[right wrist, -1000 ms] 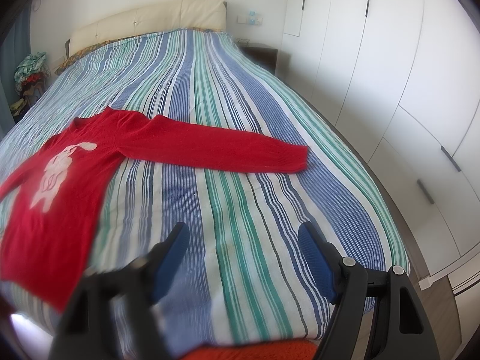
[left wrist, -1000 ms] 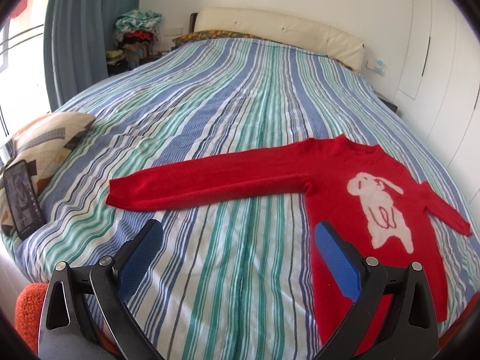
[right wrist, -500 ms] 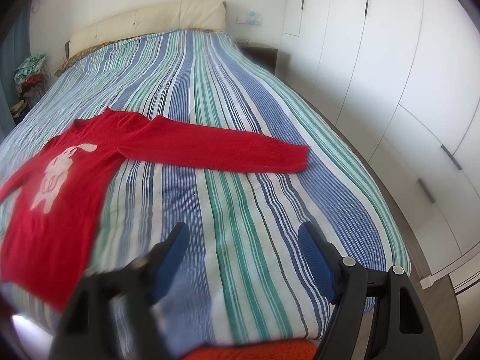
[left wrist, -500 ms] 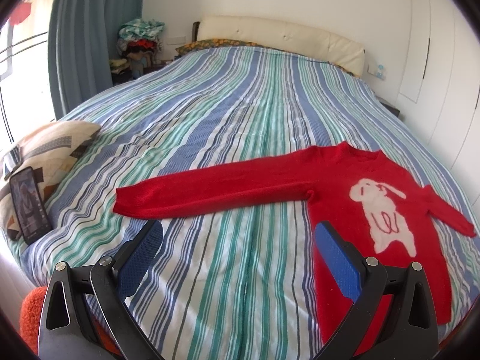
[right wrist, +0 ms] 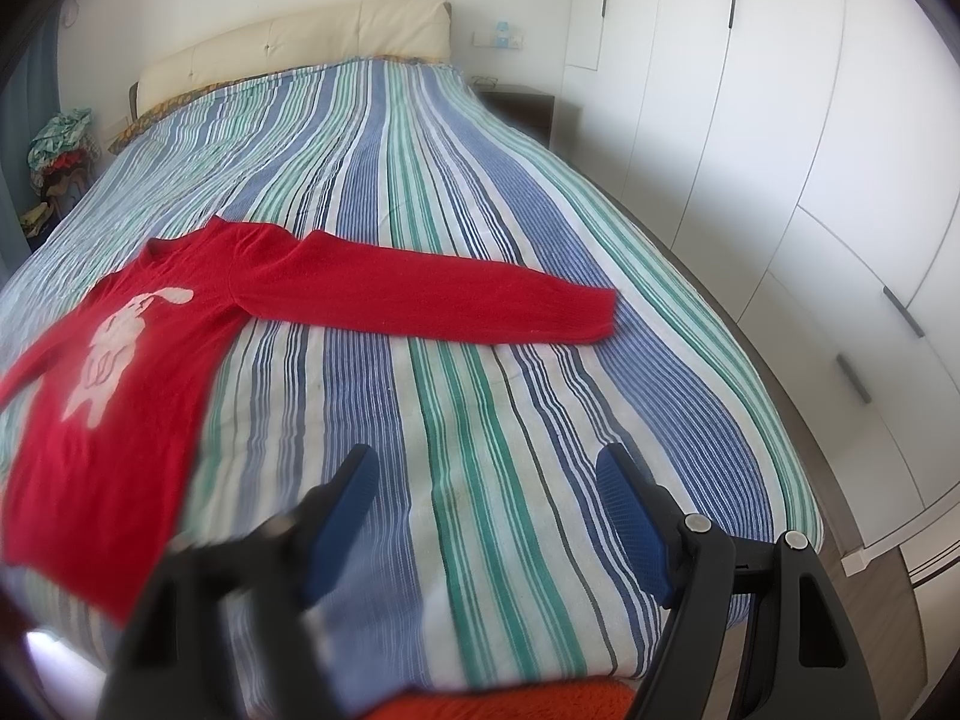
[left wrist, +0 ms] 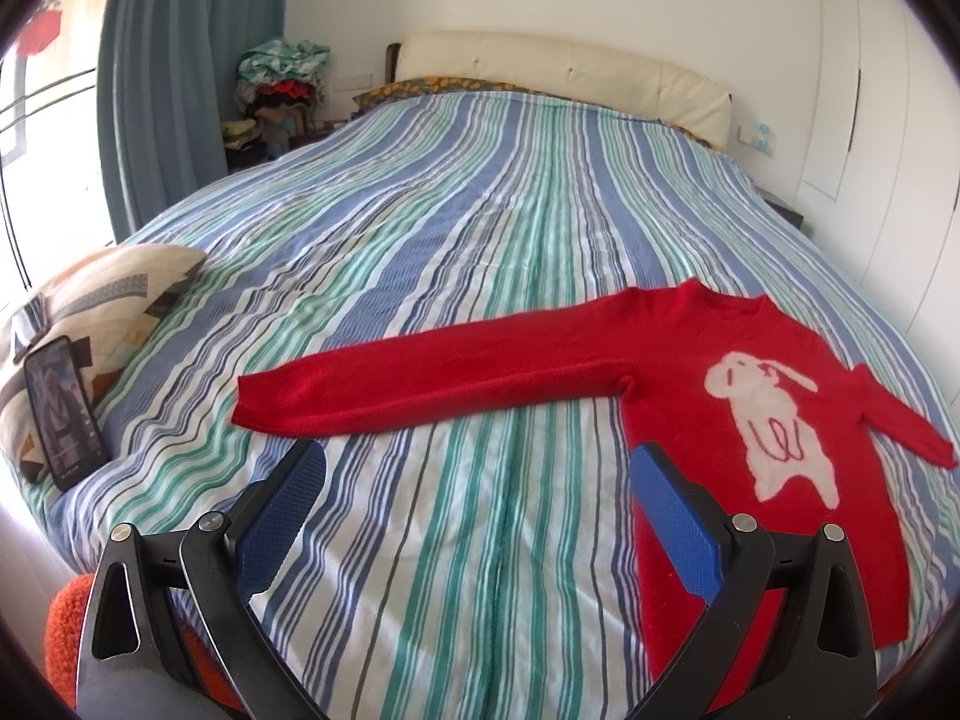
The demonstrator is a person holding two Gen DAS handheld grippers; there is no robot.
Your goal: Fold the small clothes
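— Curtain (left wrist: 180, 90) on the far left, blue-grey, hanging beside the window. What sits below it?

— A patterned cushion (left wrist: 96, 312) at the left edge of the bed (left wrist: 480, 192), with a dark phone (left wrist: 63, 414) leaning against it, screen lit. Behind, in the corner, a heap of clothes (left wrist: 282, 84) is stacked near the cream headboard (left wrist: 564, 72).

— And the task's thing?

— The red sweater (left wrist: 708, 372) lies flat on the striped bedcover, front up, a white rabbit (left wrist: 768, 420) on its chest. In the left wrist view its body sits right of centre, one sleeve stretched straight out to the left, the other angled off to the right. In the right wrist view the sweater (right wrist: 132, 360) is at the left, and the long sleeve reaches toward the middle of the bed.

— The left tongs (left wrist: 480, 468)?

— Spread wide, blue pads apart, nothing between them but bedcover – held above the bed, not touching the sweater, though the right pad overlaps the hem in the picture.

— The right tongs (right wrist: 486, 474)?

— Also standing well open and empty, above bare stripes, the sleeve cuff beyond them. Their left finger is blurred.

— Furthest right?

— White wardrobe doors (right wrist: 780, 150) run along the bed's side, with a dark nightstand (right wrist: 522, 108) near the headboard.
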